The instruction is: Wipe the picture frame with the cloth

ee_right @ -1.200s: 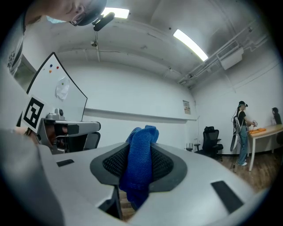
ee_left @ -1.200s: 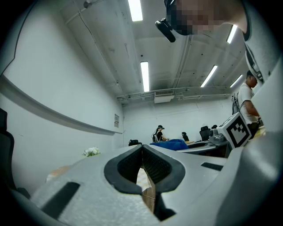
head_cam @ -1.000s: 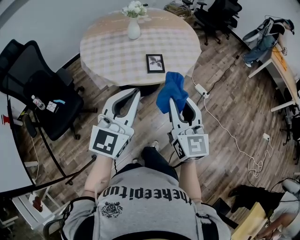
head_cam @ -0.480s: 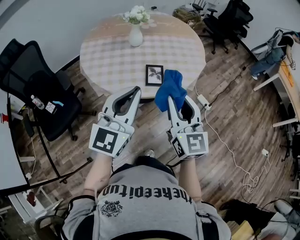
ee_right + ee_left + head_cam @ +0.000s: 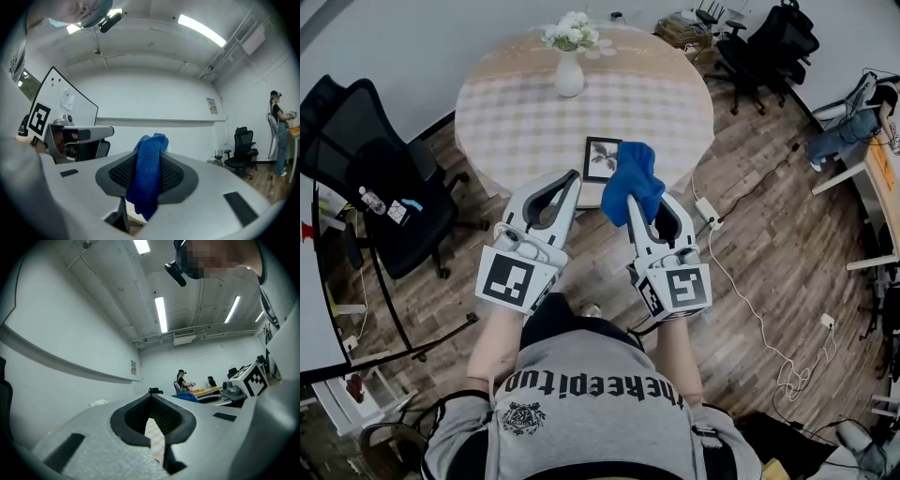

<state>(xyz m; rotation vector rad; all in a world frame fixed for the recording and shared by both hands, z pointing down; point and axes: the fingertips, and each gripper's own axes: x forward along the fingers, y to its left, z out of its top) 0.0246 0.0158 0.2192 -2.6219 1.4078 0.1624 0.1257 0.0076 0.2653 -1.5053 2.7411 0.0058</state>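
Blue cloth [image 5: 631,178] clamped in right gripper [image 5: 645,201] jaws; left gripper [image 5: 572,178] closed, empty.

A round table [image 5: 516,112] fills the upper centre. A vase [image 5: 569,73] stands at its top edge, and a picture frame [image 5: 601,157] lies at its lower edge. Just right of the frame is the cloth [image 5: 634,180], which overlaps its side. An office chair [image 5: 384,187] stands at the left.

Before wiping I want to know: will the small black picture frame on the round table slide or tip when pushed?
The small black picture frame appears to lie flat, so tipping seems unlikely. It looks thin, probably light, so it may slide on the checked tablecloth. Being near the edge, it could fall.
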